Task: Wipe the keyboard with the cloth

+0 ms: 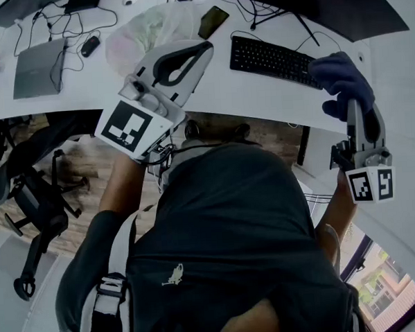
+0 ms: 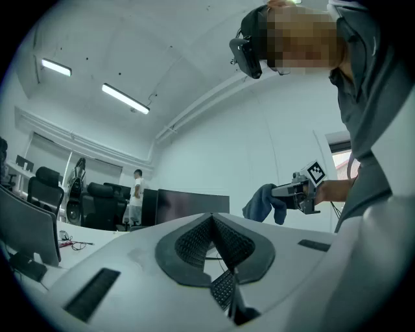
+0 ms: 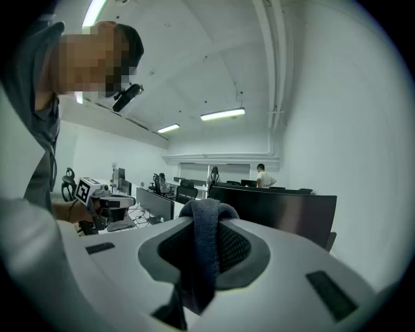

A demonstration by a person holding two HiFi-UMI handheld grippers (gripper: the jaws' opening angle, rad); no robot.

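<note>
Head view shows the left gripper point(image 1: 203, 49), jaws together on nothing, raised left of the keyboard point(image 1: 271, 58), while at the keyboard's right end the right gripper point(image 1: 352, 105) is clamped on the dark blue cloth point(image 1: 338, 78). Wiping looks not yet begun or barely started: the cloth hangs by the right-hand keys, and the whole board seems left to do. Whether cloth meets keys cannot be told, the person's torso point(image 1: 232, 230) hides the desk point(image 1: 210, 92) edge nearest the keyboard, and both gripper views look away from the keys.
</note>
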